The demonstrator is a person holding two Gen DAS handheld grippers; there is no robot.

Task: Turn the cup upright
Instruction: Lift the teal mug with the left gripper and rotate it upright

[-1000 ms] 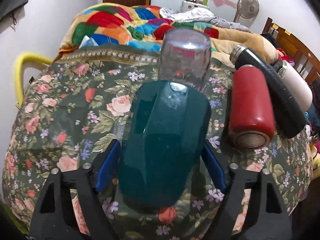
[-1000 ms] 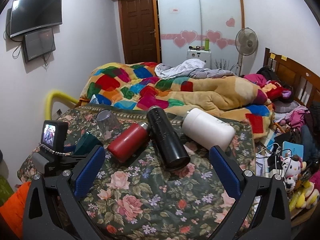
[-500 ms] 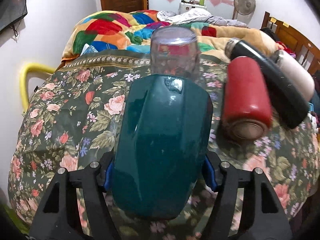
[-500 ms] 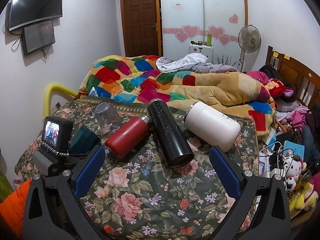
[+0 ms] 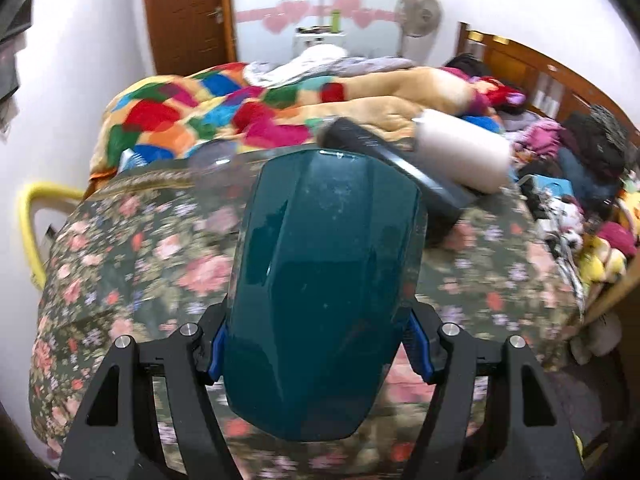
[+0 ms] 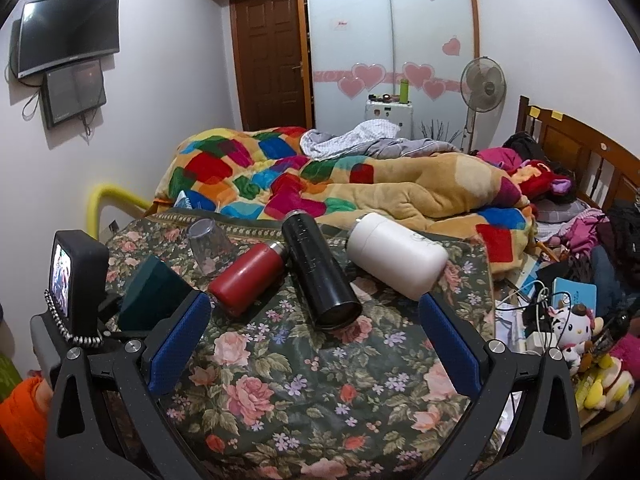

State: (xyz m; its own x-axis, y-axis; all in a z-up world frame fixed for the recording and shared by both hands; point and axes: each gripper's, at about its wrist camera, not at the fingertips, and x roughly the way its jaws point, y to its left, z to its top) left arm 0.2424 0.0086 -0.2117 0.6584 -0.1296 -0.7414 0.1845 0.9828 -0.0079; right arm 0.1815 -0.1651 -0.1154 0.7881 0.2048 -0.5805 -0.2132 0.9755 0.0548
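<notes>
My left gripper (image 5: 316,350) is shut on a dark teal cup (image 5: 320,292) and holds it above the floral cloth, tilted; the cup fills the middle of the left wrist view. The same cup (image 6: 154,298) shows at the left of the right wrist view, raised in the left gripper. My right gripper (image 6: 314,340) is open and empty over the front of the floral cloth (image 6: 304,380). A clear glass (image 6: 206,244) stands upside down at the back left of the cloth.
A red flask (image 6: 244,278), a black flask (image 6: 318,274) and a white flask (image 6: 396,260) lie on their sides across the cloth. A colourful quilt (image 6: 320,176) is heaped behind. Clutter and soft toys (image 6: 576,328) sit at the right.
My left gripper has lifted the teal cup off the cloth and swung to the right. The clear glass and red flask have slid out of its view. The right gripper has hardly moved.
</notes>
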